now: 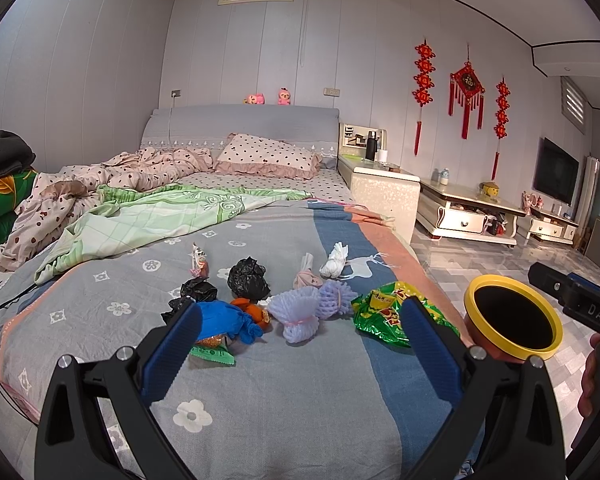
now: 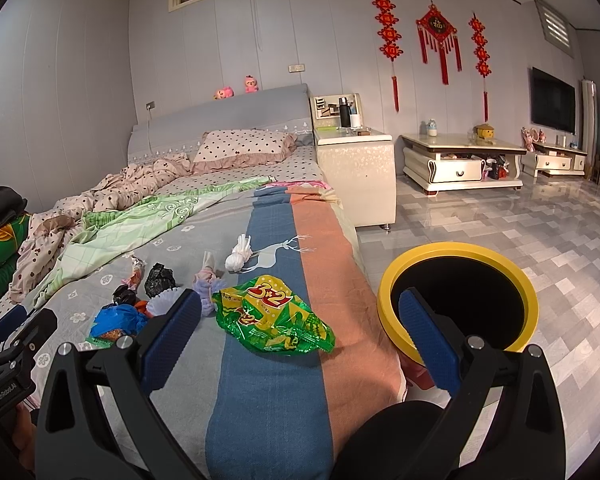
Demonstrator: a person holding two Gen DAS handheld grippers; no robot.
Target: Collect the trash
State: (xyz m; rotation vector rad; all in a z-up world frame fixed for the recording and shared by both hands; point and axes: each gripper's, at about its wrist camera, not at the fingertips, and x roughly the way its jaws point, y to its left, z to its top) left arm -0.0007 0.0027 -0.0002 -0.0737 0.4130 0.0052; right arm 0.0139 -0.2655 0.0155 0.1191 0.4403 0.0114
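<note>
Both of your tools are spread wide and pinching nothing: the left gripper (image 1: 300, 344) hovers over the foot of the bed (image 1: 260, 400), the right gripper (image 2: 300, 332) near the bed's right edge. The trash sits in a tight cluster mid-blanket, with the green snack bag (image 2: 274, 316) closest to that right edge and the yellow-rimmed bin (image 2: 458, 300) on the floor just beside it. Your likeliest slip is the crinkly bag: pinch it shallowly and it may slide out short of the bin. Among the purple foam nets (image 1: 300, 312) and black bags (image 1: 248, 278), wide jaws could snag a neighbour or the blanket.
</note>
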